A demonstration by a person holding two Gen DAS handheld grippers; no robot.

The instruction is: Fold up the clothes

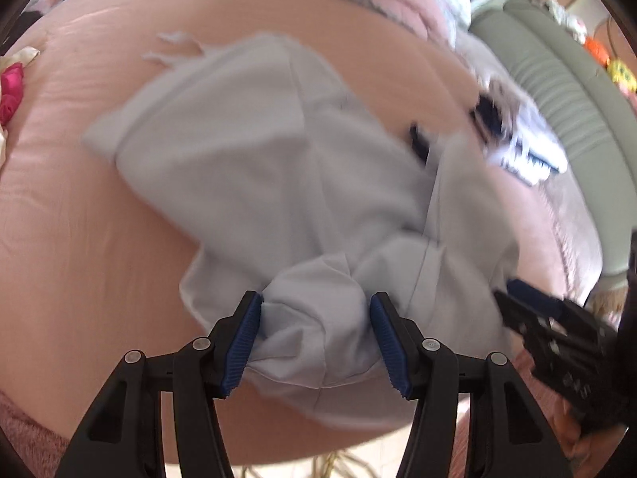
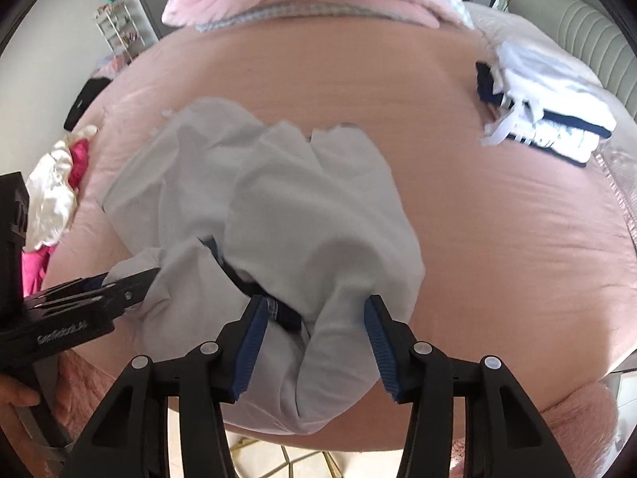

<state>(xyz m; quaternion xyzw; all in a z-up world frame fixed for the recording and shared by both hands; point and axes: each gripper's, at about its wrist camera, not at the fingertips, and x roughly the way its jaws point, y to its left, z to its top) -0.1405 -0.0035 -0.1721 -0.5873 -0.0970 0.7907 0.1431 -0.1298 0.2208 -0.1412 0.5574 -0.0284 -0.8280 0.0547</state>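
- Two grippers are at work over a bed covered by a pink sheet (image 2: 458,207), which fills most of both views.
- A pale grey garment (image 1: 254,167) lies crumpled across the sheet's near half, its far edge ragged and partly lifted.
- Left gripper (image 1: 316,338): its blue pads press on a bunched fold of the garment from either side, jaws at a middling width.
- Right gripper (image 2: 314,342): a fold of the same garment sits between its jaws; the left pad touches cloth, but contact at the right pad cannot be confirmed. A dark band shows at the fold beside the left pad.
- A stack of folded clothes (image 2: 553,123), white and navy, rests near the sheet's far right edge, well apart from the garment.
- Loose white and bright pink clothes (image 2: 59,183) lie at the left edge; a dark flat object (image 2: 85,101) sits beyond them.
- Pink and checked bedding (image 2: 318,0) is piled at the far end.
- A grey-green ribbed headboard (image 2: 589,40) runs along the right.
- A white wire rack (image 2: 119,36) stands against the far left wall.
- Pale floor tiles (image 2: 278,458) show below the bed's near edge.
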